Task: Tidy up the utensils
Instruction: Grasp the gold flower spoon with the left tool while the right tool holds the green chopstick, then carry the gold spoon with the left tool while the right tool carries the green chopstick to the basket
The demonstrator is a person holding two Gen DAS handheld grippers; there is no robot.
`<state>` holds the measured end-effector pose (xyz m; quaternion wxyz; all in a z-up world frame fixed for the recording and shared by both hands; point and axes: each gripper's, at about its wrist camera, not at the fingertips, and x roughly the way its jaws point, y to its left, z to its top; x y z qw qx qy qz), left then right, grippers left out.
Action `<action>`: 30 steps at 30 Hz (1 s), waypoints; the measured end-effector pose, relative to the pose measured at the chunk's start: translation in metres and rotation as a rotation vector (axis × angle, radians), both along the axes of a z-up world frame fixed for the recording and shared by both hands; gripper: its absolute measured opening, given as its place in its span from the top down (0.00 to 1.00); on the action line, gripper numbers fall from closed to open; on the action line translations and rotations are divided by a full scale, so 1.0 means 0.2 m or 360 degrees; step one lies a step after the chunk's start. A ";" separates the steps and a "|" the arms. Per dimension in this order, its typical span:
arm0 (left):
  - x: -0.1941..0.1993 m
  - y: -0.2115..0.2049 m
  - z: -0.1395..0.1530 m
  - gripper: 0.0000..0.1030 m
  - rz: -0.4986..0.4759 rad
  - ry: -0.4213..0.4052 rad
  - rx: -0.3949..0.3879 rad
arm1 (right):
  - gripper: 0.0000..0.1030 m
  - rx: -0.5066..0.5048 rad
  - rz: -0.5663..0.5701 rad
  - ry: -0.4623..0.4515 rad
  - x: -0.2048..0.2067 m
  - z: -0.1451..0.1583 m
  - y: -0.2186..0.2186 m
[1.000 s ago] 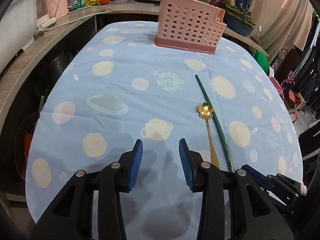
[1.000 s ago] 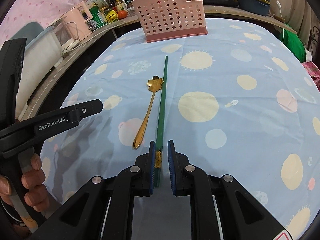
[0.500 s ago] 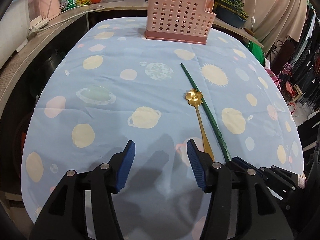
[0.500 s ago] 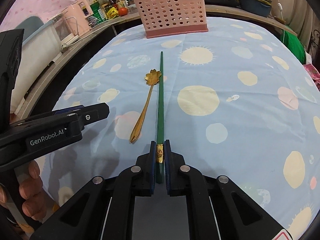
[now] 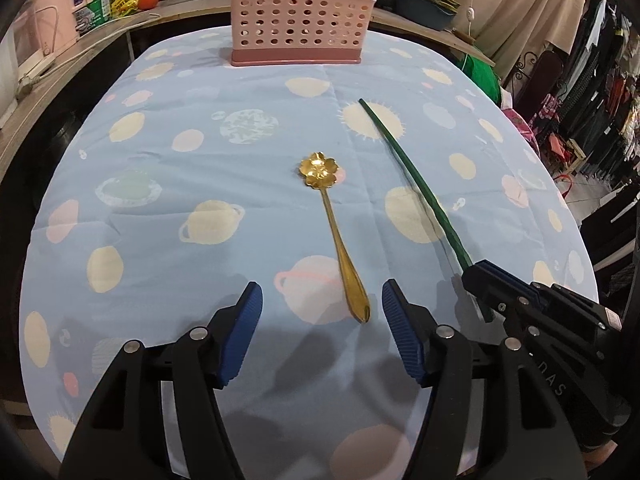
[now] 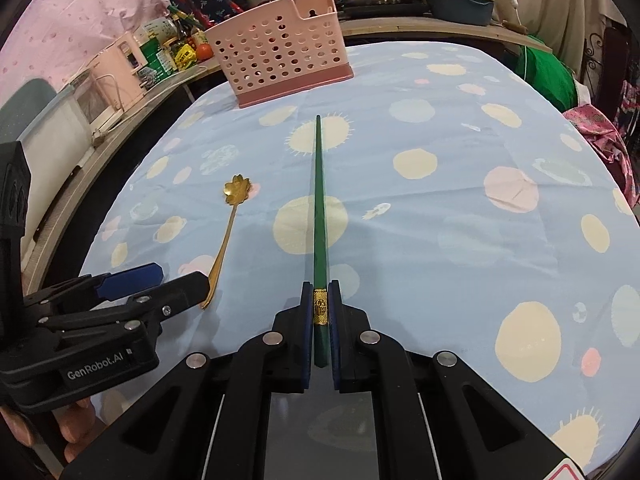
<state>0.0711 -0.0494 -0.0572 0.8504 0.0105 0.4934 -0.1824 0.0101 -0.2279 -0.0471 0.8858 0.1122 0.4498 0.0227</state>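
My right tool (image 6: 320,312) is clamping the green chopstick (image 6: 319,200) at its gold band, near the thick end. The stick is pointing straight ahead toward the pink caddy (image 6: 280,60), tip over a sun print on the blue cloth (image 6: 440,220); can't tell whether the tip is touching the cloth. My left tool (image 5: 320,320) is sitting wide apart, gripping nothing, low over the counter. The gold spoon (image 5: 334,232) is lying flat on the cloth, handle end between the left tool's fingers (image 5: 240,332), flower bowl pointing toward the caddy. Spoon and chopstick are lying apart, chopstick to the right. The caddy is standing upright at the far edge of the counter, well apart from both.
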 end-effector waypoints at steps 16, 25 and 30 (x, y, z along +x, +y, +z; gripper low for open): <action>-0.01 -0.05 -0.03 0.90 -0.0064 0.0022 -0.0001 | 0.93 0.0028 0.0015 0.0014 -0.02 -0.03 0.00; -0.01 0.00 0.07 0.90 -0.0008 -0.0008 -0.0054 | 0.93 0.0059 0.0013 -0.0065 -0.03 0.08 -0.01; 0.01 0.04 0.19 0.91 0.0030 -0.0079 -0.0103 | 0.93 0.0079 0.0015 -0.0146 -0.03 0.19 -0.02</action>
